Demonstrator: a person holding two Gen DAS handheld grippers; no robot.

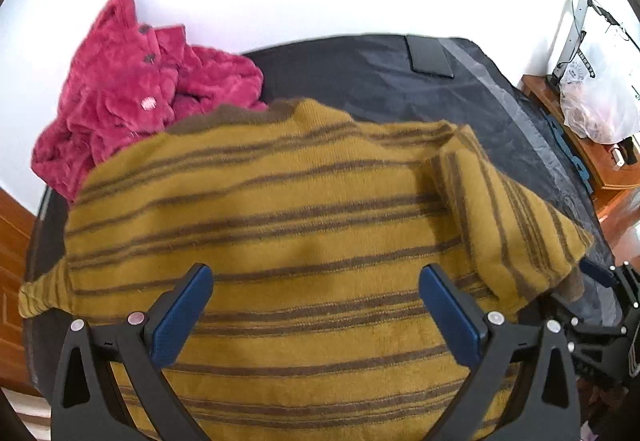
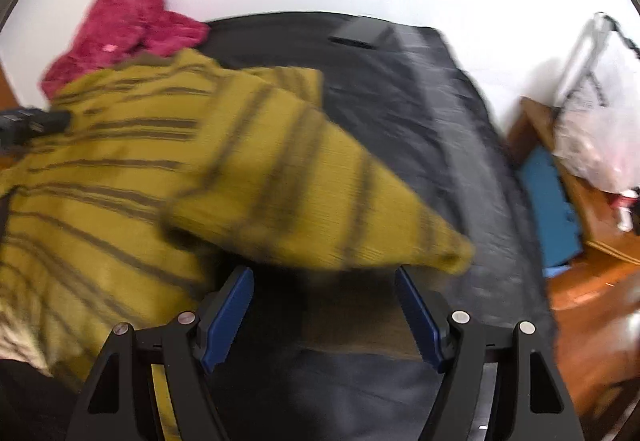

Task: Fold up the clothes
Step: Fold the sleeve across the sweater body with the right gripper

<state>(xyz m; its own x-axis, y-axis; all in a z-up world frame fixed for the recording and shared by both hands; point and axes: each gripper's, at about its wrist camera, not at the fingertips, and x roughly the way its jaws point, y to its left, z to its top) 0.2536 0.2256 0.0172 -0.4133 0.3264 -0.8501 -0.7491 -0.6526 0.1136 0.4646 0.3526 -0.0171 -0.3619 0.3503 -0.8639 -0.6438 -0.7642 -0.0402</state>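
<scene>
A crumpled magenta fleece jacket [image 1: 132, 89] lies at ten o'clock against the wall, out of the way and unfolded. The mustard striped sweater [image 1: 280, 225] is spread over the dark-covered bed [image 1: 380, 81], likely flattened for folding. The left gripper [image 1: 316, 315] hovers over its body, jaws wide and empty. At three o'clock the sleeve [image 2: 316, 197] lies folded inward; the right gripper [image 2: 324, 315] gapes wide below it, holding nothing.
</scene>
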